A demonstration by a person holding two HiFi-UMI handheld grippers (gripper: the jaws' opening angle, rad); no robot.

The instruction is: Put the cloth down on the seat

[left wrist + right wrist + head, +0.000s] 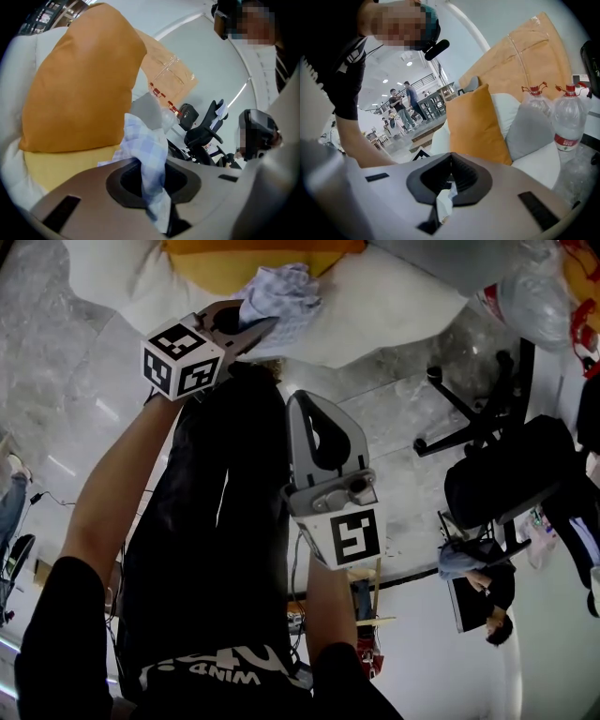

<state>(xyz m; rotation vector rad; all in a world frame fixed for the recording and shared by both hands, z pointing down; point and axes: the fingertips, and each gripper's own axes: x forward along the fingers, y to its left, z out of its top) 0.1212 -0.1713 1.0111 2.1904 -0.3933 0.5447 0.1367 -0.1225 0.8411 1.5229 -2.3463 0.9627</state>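
Observation:
A pale blue checked cloth (278,292) is bunched at the tips of my left gripper (265,326), which is shut on it over the white sofa seat (394,298). An orange cushion (267,257) lies just beyond. In the left gripper view the cloth (146,152) runs up through the jaws of the left gripper (149,180), with the orange cushion (79,84) close behind it. My right gripper (296,401) hovers short of the seat, jaws together. In the right gripper view the right gripper (450,171) faces the cushion (476,126); a small pale scrap shows low between its pads.
A black office chair (502,470) stands on the marble floor to the right. Two water bottles (567,126) and a grey cushion (528,130) sit on the sofa beside the orange one. A seated person (483,582) is farther off.

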